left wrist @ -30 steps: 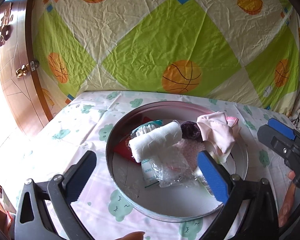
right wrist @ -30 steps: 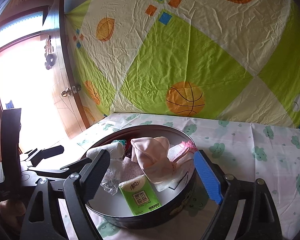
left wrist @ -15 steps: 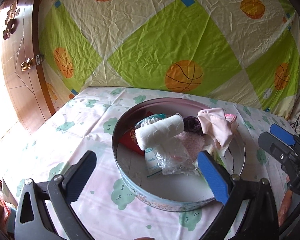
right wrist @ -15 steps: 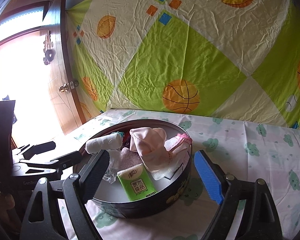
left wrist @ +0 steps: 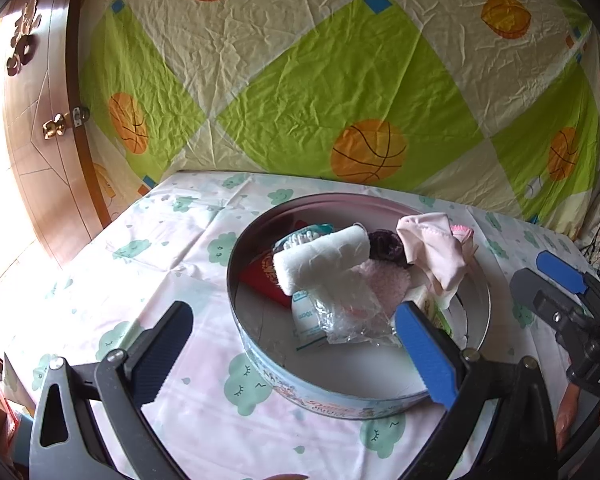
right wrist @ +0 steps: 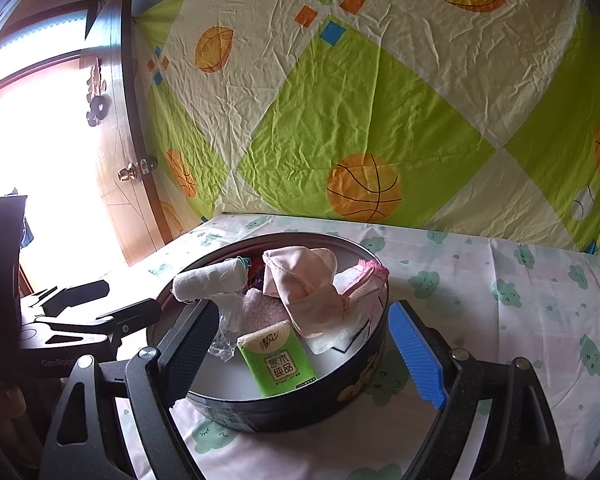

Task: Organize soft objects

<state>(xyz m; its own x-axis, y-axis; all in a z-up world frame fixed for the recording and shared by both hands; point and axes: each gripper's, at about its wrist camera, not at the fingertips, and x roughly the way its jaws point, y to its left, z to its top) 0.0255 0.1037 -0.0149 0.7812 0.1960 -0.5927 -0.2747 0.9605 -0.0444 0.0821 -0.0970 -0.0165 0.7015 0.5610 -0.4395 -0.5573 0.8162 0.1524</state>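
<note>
Soft items are sitting piled in the round tin (left wrist: 260, 354) on the table (left wrist: 148, 264), white rolled towel (left wrist: 320, 258) lying on top with its long axis running left-right across the tin. Left gripper (left wrist: 296, 344) is hovering at the tin's near rim, looking nearer the roll, jaws wide apart and holding nothing. Right gripper (right wrist: 300, 354) is waiting at the tin's right side, also spread wide and empty.

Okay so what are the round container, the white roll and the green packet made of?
Round tin: seemingly metal, with a shiny grey inside and printed outer wall. White roll: soft woven cloth, perhaps gauze or towelling, matte and wrinkled. Green tissue packet: glossy plastic wrap, judging by its sheen.
</note>
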